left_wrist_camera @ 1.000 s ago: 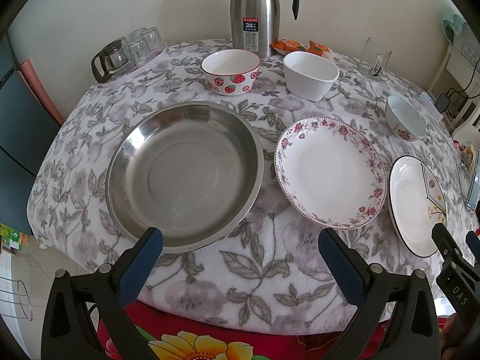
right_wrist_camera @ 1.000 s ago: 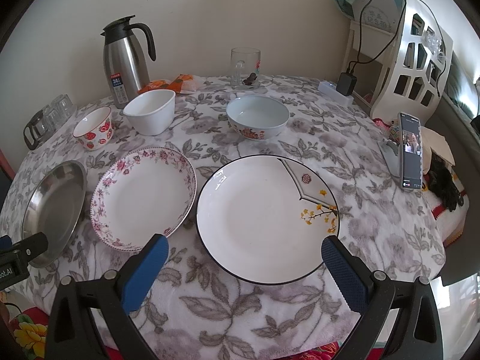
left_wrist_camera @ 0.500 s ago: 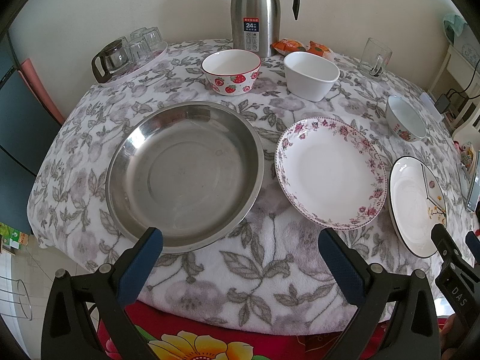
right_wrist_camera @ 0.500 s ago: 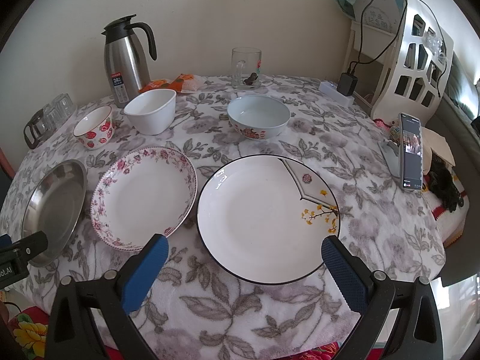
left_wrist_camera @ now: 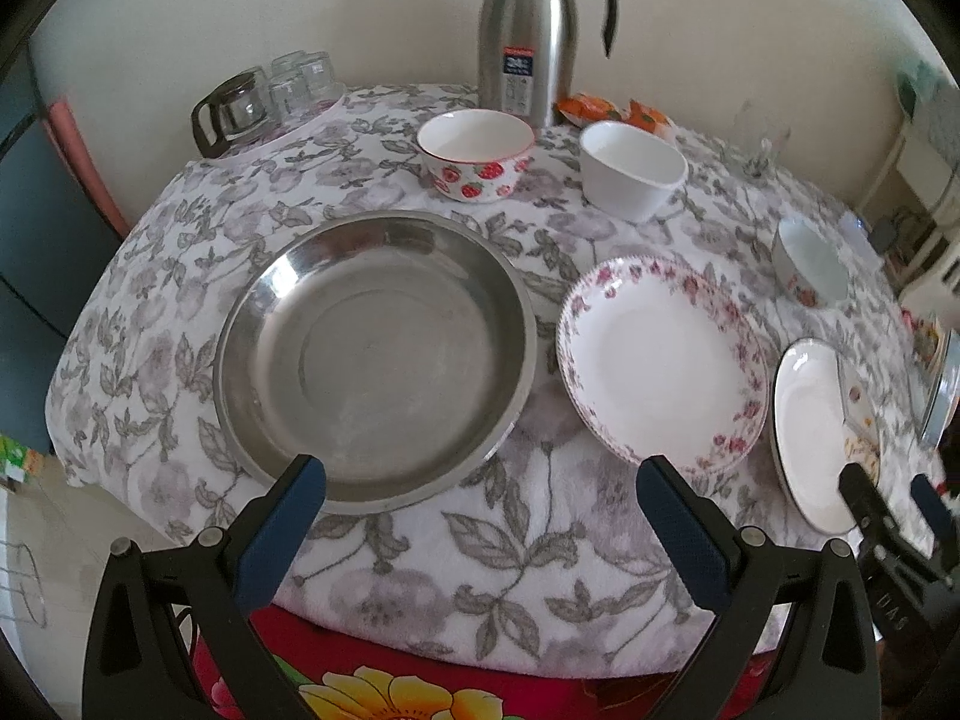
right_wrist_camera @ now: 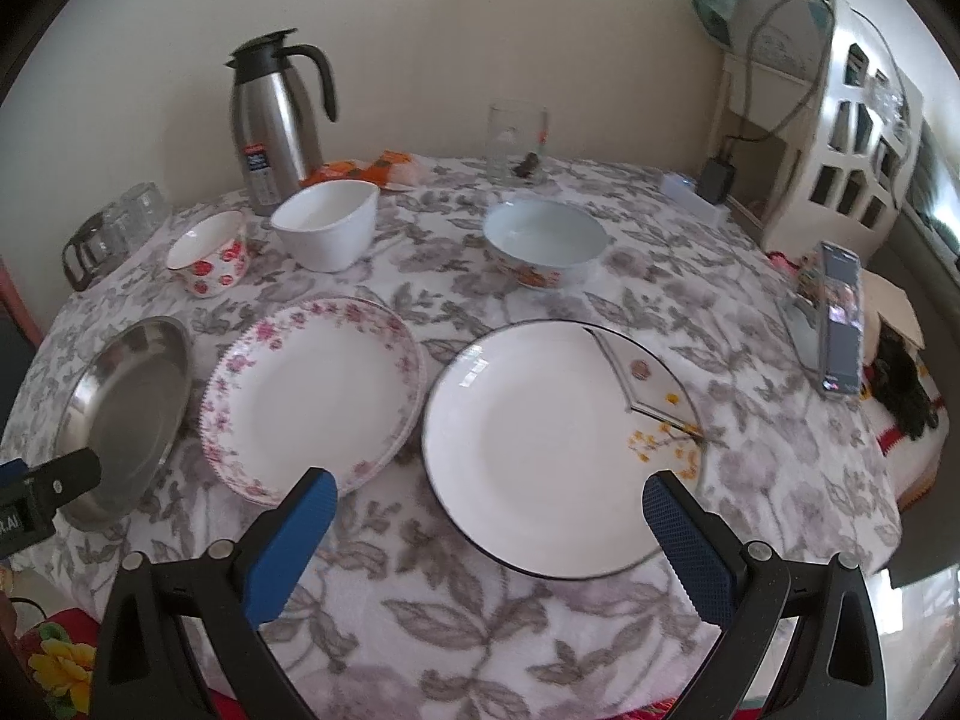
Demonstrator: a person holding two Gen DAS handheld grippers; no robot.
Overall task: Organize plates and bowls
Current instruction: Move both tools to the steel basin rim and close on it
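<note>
Left gripper (left_wrist_camera: 480, 480): fingers spread wide, holding nothing, hovering at the near table edge in front of the steel plate.
Steel plate (left_wrist_camera: 375, 354): far left of the plate row, lying flat, hollow up; round, so it has no long axis or heading.
Strawberry bowl (left_wrist_camera: 476, 153): behind the steel plate, upright, mouth up.
White bowl (left_wrist_camera: 633, 170): just right of the strawberry bowl, upright; its rim looks slightly squared.
Pink-flower plate (right_wrist_camera: 315, 393): middle of the row, flat, rim close to the steel plate.
Black-rimmed plate (right_wrist_camera: 540, 450): right of the row, flat, its yellow blossom print toward the right edge.
Blue-lined bowl (right_wrist_camera: 545, 240): behind the black-rimmed plate, upright.
Right gripper (right_wrist_camera: 489, 504): fingers wide apart, empty, just short of the black-rimmed plate's near rim.
Step in hand: likely a first pick; nothing is stacked yet.
Doing it well: one finger should slide under a near rim, the other over it, pinching firmly and lifting level.
</note>
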